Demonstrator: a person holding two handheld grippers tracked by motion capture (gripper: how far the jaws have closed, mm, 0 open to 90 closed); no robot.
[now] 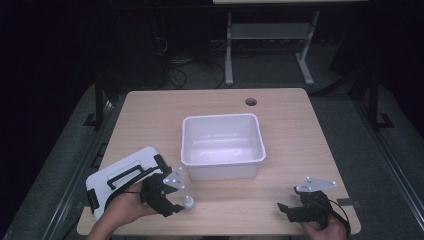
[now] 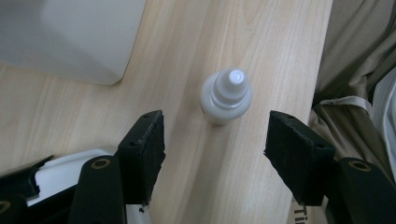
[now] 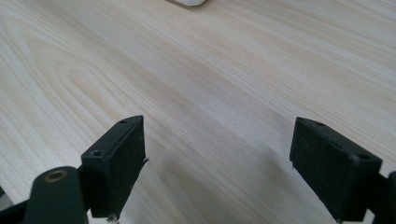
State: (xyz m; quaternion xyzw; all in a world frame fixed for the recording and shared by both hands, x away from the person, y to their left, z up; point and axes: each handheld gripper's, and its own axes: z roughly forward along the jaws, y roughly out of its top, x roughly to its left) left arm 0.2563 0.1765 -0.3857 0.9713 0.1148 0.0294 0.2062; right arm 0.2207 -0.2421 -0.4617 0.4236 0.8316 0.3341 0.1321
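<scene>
A small white dropper bottle (image 1: 189, 203) stands upright on the wooden table, near its front edge. My left gripper (image 1: 173, 209) sits just left of it, jaws open. In the left gripper view the bottle (image 2: 226, 96) stands a little beyond the jaw tips, apart from both pads, and the left gripper (image 2: 215, 144) is wide open. My right gripper (image 1: 283, 210) rests low at the front right of the table. Its jaws are open over bare wood, as the right gripper view shows the right gripper (image 3: 217, 154) with nothing between them.
A white plastic tub (image 1: 222, 145) sits mid-table, just behind the bottle; its corner (image 2: 70, 42) shows in the left gripper view. A white case with black handle (image 1: 122, 175) lies at the front left. A cable hole (image 1: 251, 102) lies at the back.
</scene>
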